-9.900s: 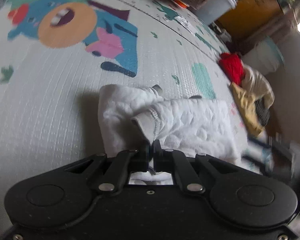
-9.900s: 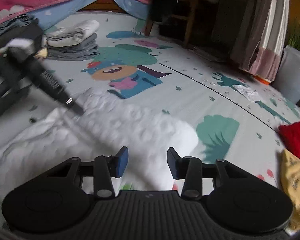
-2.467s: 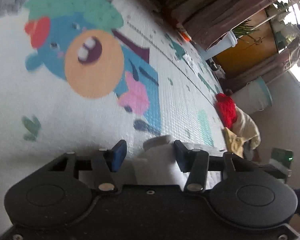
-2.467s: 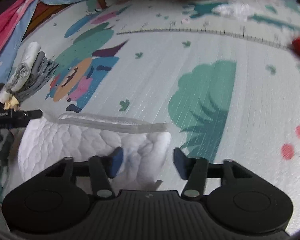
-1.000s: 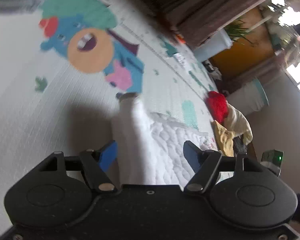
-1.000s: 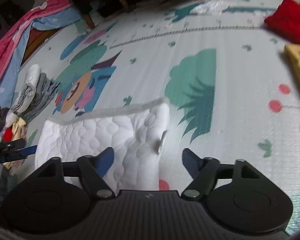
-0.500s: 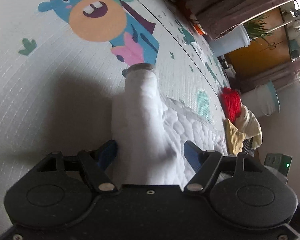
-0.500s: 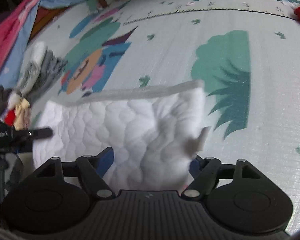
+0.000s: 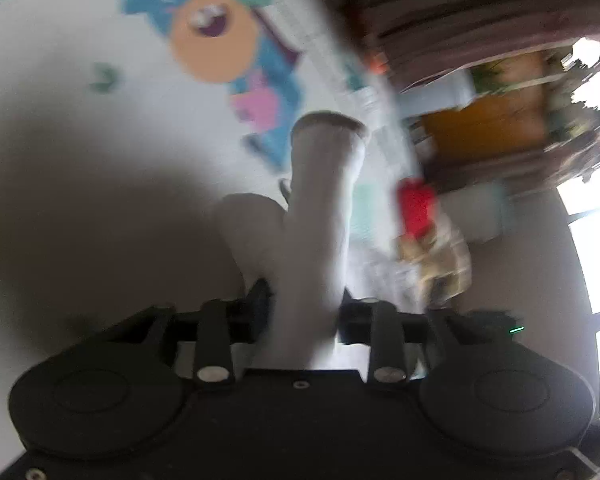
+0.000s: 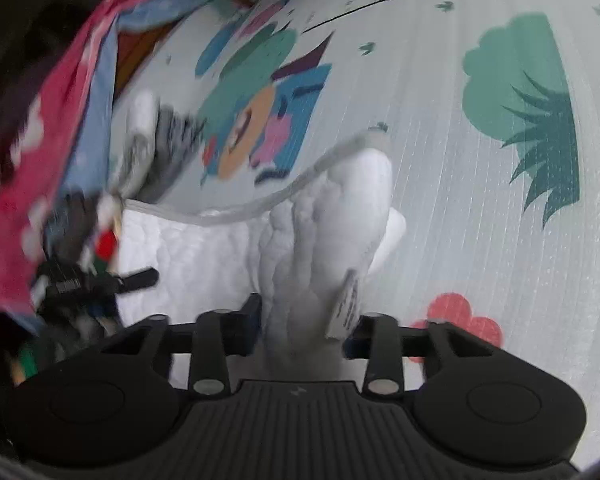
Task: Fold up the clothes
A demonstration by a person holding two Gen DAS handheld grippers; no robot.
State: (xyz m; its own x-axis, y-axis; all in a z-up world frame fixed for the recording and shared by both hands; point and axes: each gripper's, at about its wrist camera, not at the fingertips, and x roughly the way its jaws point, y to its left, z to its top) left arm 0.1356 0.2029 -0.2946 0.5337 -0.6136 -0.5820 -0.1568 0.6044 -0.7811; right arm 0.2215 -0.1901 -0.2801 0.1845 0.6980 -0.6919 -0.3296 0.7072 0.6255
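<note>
A white quilted garment hangs in a bunch over the cartoon play mat. My right gripper has one end of it between its jaws, which are closing, and the pads press on the cloth beside a white label. In the blurred left wrist view the other end rises as a fold between the jaws of my left gripper, which are also closing and pinch it. A black finger of the left gripper shows at the left of the right wrist view. The grey hem sags between the two ends.
A stack of folded grey and white clothes lies on the mat at the left, by a pink and blue blanket. A red garment and a yellowish pile lie at the mat's far edge, near curtains and an orange cabinet.
Both pairs of jaws have narrowed onto the garment's ends. The cloth, flat on the mat before, now stands bunched and lifted between the fingers, and both views have swung.
</note>
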